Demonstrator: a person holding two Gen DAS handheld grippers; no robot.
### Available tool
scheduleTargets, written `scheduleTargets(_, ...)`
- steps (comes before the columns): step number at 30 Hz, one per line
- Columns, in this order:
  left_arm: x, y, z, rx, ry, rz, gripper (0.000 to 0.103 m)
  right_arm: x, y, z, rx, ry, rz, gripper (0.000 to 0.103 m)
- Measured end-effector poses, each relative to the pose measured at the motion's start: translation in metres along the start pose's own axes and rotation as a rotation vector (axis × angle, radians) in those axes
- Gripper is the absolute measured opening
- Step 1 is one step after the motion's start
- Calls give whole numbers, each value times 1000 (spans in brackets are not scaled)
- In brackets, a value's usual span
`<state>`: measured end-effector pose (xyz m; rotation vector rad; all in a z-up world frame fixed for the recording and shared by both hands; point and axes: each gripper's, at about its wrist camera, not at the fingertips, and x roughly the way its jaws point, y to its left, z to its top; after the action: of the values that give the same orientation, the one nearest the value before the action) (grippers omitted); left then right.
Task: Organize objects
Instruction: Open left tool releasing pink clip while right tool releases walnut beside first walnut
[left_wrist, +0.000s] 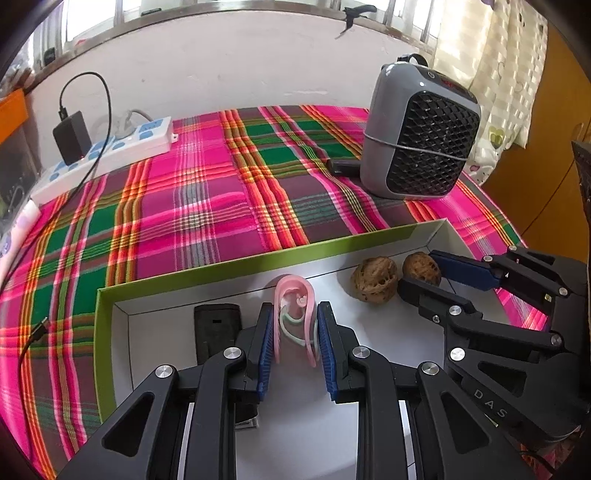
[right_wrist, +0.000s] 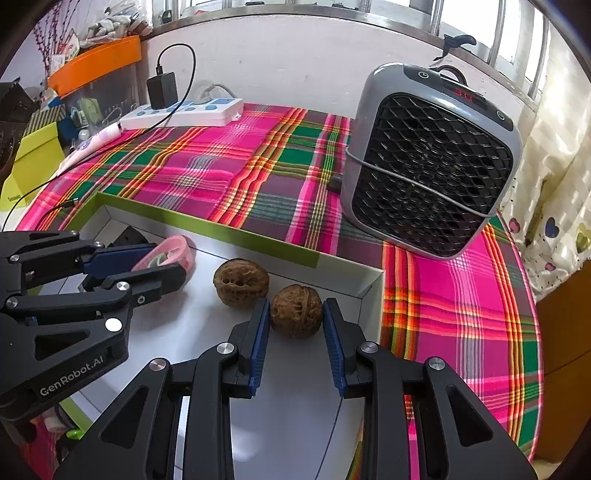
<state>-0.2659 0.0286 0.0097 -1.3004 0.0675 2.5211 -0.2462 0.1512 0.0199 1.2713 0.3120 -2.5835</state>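
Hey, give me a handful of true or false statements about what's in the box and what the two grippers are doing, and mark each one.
1. The left gripper is clamped on a pink clip. True.
2. The right gripper holds both walnuts. False: it grips only the right walnut; the left walnut lies free beside it.
3. The grey fan heater stands inside the box. False: it stands on the plaid cloth beyond the box wall.
4. A black charger is plugged into the white power strip. True.
5. The box has a red rim. False: the rim is green.
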Motion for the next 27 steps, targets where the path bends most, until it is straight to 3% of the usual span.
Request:
scheduleTargets(11,1,0,2,10,3,-8,23,2,0,1,8,-3,-7,30)
scheduleTargets(17,-1,-2,2,8,1,-3,30,-3,-3,-1,25,-20,-9,31)
scheduleTargets(19,-4,-1,1,0,-3,-2,35,-8,-6,-3,40,-35,6,36)
scheduleTargets(27,-27,-2,-9,-13,-27,-3,41,-23,-9,-10,83,-66,40,42)
